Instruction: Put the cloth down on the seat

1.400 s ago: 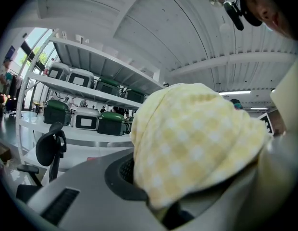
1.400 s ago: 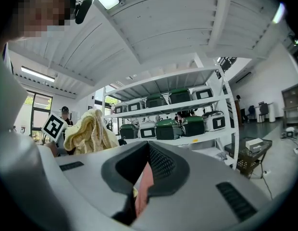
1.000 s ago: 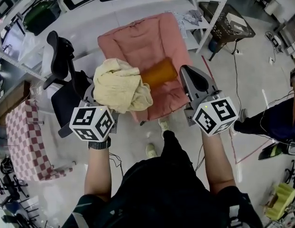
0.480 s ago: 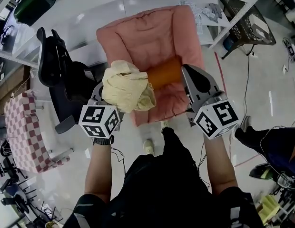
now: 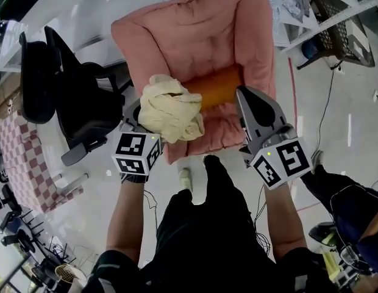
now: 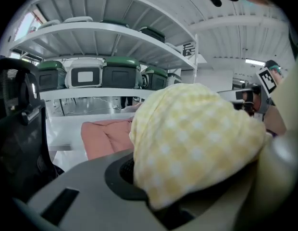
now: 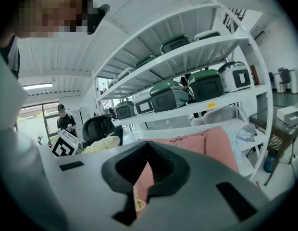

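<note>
Both forearms reach forward side by side, each hand carrying a gripper. The left gripper (image 5: 135,118) has its jaws clamped on the bunched cloth (image 5: 171,108). The right gripper (image 5: 242,95) has its jaws pressed together, holding nothing.

your cloth (image 5: 171,110), pale yellow with a faint check, sits bunched in a ball, clamped in your left gripper (image 5: 133,116) above the front left edge of the pink padded seat (image 5: 195,35), not yet lying on it.
</note>
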`<state>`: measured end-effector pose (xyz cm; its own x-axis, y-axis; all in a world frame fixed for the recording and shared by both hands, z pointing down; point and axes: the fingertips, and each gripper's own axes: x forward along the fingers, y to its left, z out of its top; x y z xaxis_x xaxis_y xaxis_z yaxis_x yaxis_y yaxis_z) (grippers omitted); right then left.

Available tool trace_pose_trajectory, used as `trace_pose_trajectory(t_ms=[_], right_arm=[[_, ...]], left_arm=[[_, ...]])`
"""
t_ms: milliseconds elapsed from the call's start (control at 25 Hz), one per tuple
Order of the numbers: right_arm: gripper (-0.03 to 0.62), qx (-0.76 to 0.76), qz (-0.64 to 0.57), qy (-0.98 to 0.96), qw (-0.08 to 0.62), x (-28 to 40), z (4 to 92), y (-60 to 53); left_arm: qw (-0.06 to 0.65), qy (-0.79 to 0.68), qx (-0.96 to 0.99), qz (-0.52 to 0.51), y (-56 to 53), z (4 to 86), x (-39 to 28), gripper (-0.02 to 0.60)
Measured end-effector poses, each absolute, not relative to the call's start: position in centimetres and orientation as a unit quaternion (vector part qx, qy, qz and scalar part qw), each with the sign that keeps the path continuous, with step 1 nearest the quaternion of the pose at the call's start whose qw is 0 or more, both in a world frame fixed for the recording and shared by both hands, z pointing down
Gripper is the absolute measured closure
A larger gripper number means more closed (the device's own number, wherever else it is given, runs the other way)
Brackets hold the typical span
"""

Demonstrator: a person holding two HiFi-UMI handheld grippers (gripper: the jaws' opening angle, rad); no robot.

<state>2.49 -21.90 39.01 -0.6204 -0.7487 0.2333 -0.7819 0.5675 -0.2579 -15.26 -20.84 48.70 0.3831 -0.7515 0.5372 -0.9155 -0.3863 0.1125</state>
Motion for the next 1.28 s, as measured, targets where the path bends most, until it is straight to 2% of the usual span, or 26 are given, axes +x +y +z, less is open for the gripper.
trace_pose_trajectory(t_ms=[560,920,1120,1280], right_arm=[[0.589,0.437,0.226,-0.866,0.087,5.9,49.0,-27.2],[0.589,0.456,0.262,-0.845,0.098,9.6,54.1,-28.3],[0.589,0.463,0.282,-0.835,0.1,11.1,56.5,-28.1],[0.589,0.465,0.291,-0.83,0.099,11.7,57.5,-28.1]], left_arm=[[0.243,-0.483,0.782,0.311,-27.7,64.1,-10.5,0.506],[0.219,-0.441,0.782,0.381,-32.6,72.3,-6.6,0.503],[0.215,-0.41,0.791,0.4,-34.8,75.5,-4.4,0.442],[0.215,-0.412,0.786,0.408,-35.9,76.8,-4.8,0.419]])
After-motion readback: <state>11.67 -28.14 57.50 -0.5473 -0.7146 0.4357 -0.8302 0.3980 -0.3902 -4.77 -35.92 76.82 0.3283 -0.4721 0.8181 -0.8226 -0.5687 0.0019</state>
